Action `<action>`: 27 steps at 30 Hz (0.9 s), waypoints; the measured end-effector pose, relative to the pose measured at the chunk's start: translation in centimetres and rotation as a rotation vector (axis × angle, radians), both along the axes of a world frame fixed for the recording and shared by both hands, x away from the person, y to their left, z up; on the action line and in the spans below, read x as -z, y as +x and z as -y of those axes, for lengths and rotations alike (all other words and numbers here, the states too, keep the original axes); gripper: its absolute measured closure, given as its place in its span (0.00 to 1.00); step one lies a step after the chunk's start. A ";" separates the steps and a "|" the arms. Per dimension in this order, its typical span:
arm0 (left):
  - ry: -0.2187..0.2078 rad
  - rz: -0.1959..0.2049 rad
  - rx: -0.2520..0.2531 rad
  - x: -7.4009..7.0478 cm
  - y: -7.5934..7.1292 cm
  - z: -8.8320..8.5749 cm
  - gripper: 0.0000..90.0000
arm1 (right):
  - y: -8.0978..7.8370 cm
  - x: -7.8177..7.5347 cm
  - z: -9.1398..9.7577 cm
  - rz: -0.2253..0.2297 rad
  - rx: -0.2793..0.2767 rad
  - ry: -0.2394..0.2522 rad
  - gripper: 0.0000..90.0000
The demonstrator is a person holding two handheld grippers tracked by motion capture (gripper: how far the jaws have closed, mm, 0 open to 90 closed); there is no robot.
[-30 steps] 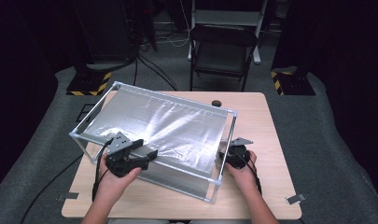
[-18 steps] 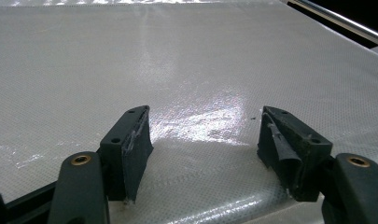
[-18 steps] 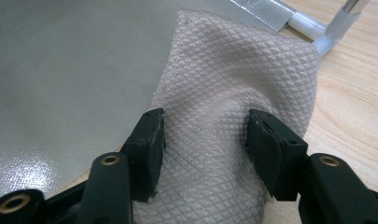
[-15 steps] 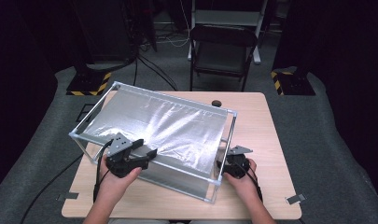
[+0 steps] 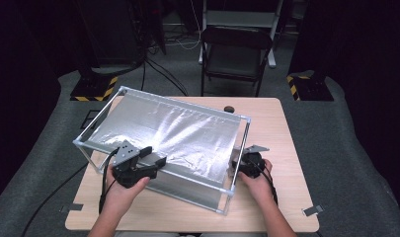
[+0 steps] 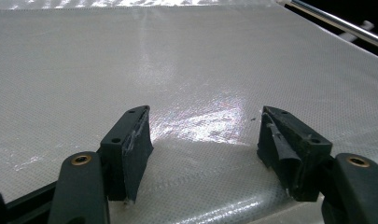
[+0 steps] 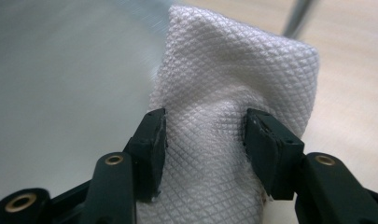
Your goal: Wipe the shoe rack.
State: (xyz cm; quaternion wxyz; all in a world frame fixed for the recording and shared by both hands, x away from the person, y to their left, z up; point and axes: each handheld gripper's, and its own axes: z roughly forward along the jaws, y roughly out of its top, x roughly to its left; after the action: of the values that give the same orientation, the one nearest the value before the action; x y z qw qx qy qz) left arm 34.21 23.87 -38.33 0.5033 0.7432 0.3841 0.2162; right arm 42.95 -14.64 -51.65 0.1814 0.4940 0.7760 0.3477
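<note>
I'm pinching the white diamond-textured cloth (image 7: 233,130) in my right tool (image 7: 205,140), left tool (image 6: 203,140) spread over the silvery sheet (image 5: 178,131); next, wipe.

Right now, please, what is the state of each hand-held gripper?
Left hand-held gripper: open over the silver sheet, holding nothing.
Right hand-held gripper: closed on the folded white cloth.

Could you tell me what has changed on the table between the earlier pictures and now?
Very little. The right gripper shifted slightly at the right end of the frame, and its jaws, just closing a little, sit either side of a white textured cloth. The left gripper stays open over the silvery sheet. Frame, sheet and table have not moved.
</note>
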 end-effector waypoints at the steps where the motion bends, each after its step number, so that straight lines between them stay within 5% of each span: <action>1: 0.000 0.001 -0.001 0.0 0.0 0.0 0.38 | -1.0 0.0 -0.2 0.004 -0.028 -0.005 0.53; 6: 0.014 -0.002 -0.003 0.0 0.0 0.0 0.38 | -6.5 0.1 -1.8 0.011 -0.128 -0.032 0.51; 10: 0.011 0.002 -0.009 0.1 -0.1 0.0 0.38 | -7.8 0.1 -1.9 0.003 -0.136 -0.011 0.51; 14: 0.021 -0.005 -0.007 0.0 -0.1 0.0 0.38 | -6.3 0.1 -1.7 0.016 -0.148 -0.034 0.51; 18: 0.002 0.002 -0.003 0.0 -0.2 -0.2 0.38 | -3.8 0.4 -1.0 0.044 -0.098 -0.018 0.52; 27: -0.004 -0.045 0.125 -0.7 -0.6 -0.8 0.35 | 0.0 0.5 -0.2 0.062 -0.026 -0.022 0.54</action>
State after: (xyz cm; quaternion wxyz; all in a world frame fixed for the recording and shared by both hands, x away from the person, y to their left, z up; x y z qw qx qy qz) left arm 33.62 24.66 -37.59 0.5088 0.7694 0.3484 0.1669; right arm 42.91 -14.41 -52.14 0.2063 0.4705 0.7802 0.3569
